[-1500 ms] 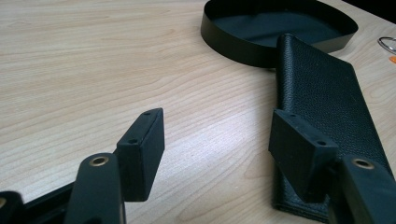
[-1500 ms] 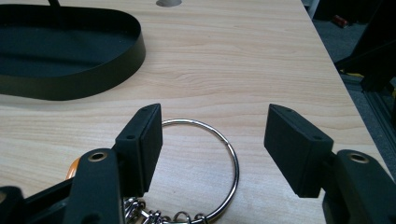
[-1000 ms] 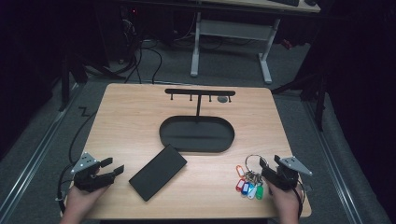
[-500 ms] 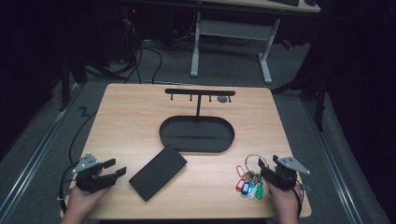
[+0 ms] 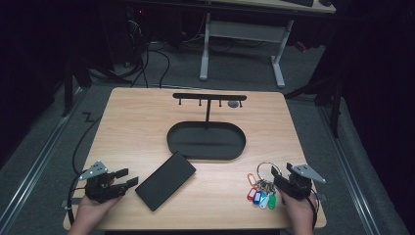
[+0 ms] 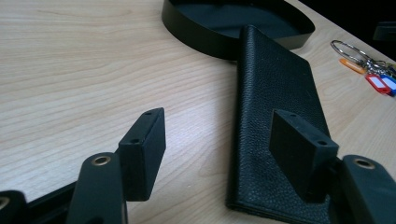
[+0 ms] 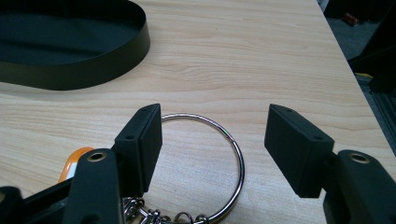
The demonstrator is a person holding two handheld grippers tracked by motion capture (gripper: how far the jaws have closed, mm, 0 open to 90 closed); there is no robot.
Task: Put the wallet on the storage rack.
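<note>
Near the front edge of the tabletop [image 5: 147,127], two hands each hold a tool. The left tool [image 5: 126,177] has its jaws wide apart and holds nothing. It points at the black wallet [image 5: 165,180], which lies flat just in front of it. In the left gripper view one jaw hangs over the wallet's [image 6: 275,112] near end and the other over bare wood, so it looks lined up to grab the wallet by its edge.

The right tool [image 5: 276,177] is open wide too, with nothing in its grip. It sits right by the bunch of keys [image 5: 262,188] with bright tags. In the right gripper view the big key ring [image 7: 215,163] lies flat between the jaws, but they do not squeeze it. That looks like a good spot to pinch the ring.

Farther back stands a black oval tray [image 5: 176,145] with nothing in it. The wallet's far corner is close to its rim. A small rack with hooks [image 5: 209,97] rises behind the tray. I think the keys could hang there and the wallet could go in the tray
</note>
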